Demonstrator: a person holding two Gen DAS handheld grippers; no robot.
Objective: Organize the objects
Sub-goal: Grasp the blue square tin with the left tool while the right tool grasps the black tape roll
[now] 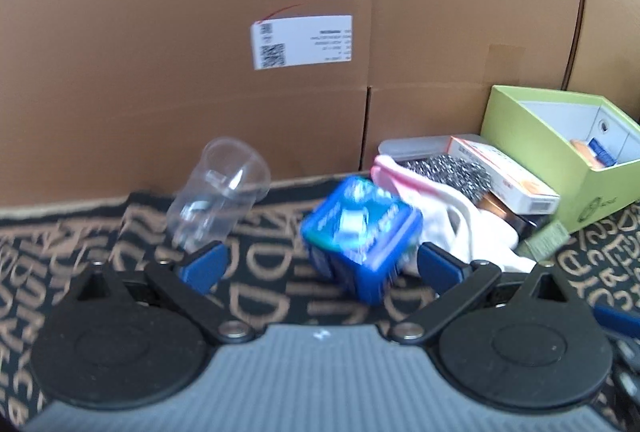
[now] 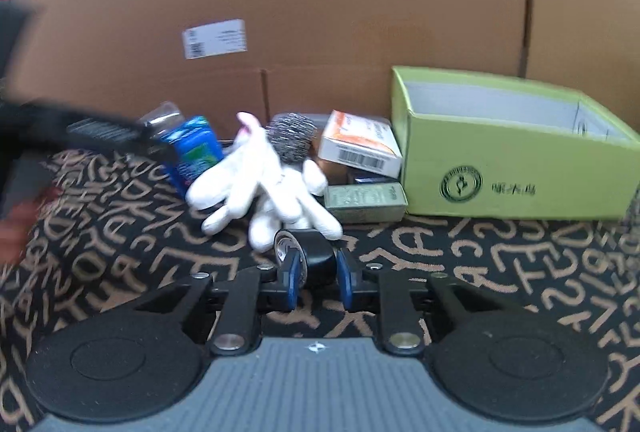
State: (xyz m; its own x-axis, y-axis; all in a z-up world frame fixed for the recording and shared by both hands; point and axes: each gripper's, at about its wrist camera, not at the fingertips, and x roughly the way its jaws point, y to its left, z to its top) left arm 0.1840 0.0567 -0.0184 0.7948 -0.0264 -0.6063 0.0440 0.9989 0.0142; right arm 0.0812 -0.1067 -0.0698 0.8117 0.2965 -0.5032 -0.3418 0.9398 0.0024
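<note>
Pinching a black tape roll (image 2: 316,252) between its blue pads, our right claw (image 2: 317,274) sits low over the lettered cloth (image 2: 500,272), just in front of the white gloves (image 2: 260,187). Our left claw (image 1: 320,264) is spread wide — the blue box (image 1: 360,232) lies between its fingers, untouched — while the green box (image 2: 520,167) stands open to the right.
</note>
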